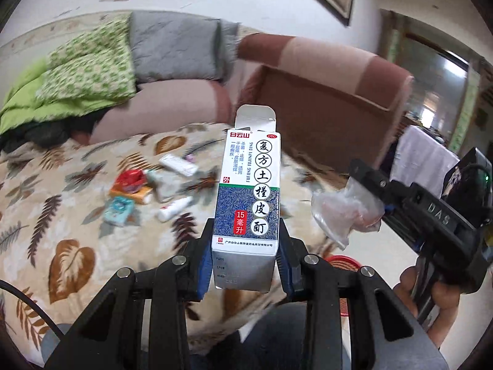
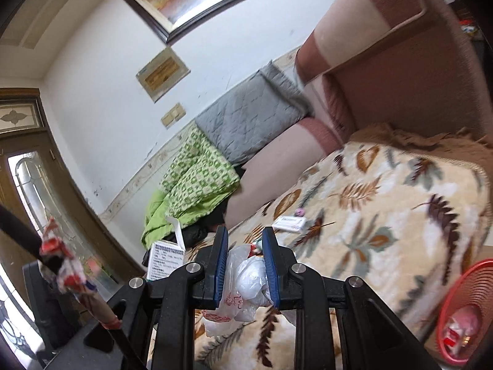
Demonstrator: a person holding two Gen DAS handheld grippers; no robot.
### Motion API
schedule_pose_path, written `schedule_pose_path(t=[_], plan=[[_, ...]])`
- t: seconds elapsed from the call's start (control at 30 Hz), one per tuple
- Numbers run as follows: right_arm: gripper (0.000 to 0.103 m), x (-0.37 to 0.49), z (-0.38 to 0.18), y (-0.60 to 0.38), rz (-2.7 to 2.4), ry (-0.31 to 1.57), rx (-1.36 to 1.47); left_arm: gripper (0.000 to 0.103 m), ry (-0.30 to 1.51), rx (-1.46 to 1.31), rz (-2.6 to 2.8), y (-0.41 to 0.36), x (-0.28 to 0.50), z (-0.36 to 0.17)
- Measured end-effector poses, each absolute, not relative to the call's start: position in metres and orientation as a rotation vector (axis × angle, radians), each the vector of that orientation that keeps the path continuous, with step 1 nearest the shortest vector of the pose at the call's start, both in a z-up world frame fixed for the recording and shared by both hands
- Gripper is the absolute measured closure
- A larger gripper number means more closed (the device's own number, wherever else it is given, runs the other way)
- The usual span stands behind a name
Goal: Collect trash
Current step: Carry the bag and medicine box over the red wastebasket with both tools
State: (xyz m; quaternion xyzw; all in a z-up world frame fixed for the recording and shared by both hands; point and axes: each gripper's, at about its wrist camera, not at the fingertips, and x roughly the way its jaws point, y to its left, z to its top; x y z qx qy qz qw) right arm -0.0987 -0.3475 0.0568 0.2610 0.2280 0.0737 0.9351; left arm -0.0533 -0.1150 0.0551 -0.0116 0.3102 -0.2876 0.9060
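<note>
Trash remains on the blanket (image 1: pixel 77 222): a tube (image 1: pixel 175 208), packets (image 1: pixel 131 185) and a small box (image 1: pixel 178 164). Above the blanket, the left gripper (image 1: pixel 245 265) clamps an upright medicine carton (image 1: pixel 248 197); the right gripper (image 2: pixel 245 269) clamps a plastic bag (image 2: pixel 246 280). Beside the blanket stands a red basket (image 2: pixel 468 280).
</note>
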Motion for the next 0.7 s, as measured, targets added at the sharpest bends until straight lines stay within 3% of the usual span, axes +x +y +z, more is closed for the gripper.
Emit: schedule_pose_path(t=[0.7], plan=[[0.078, -0.207, 0.094, -0.461, -0.176, 0.335, 0.543, 0.069, 0.634, 0.057, -0.844, -0.224, -0.1, 0.077]])
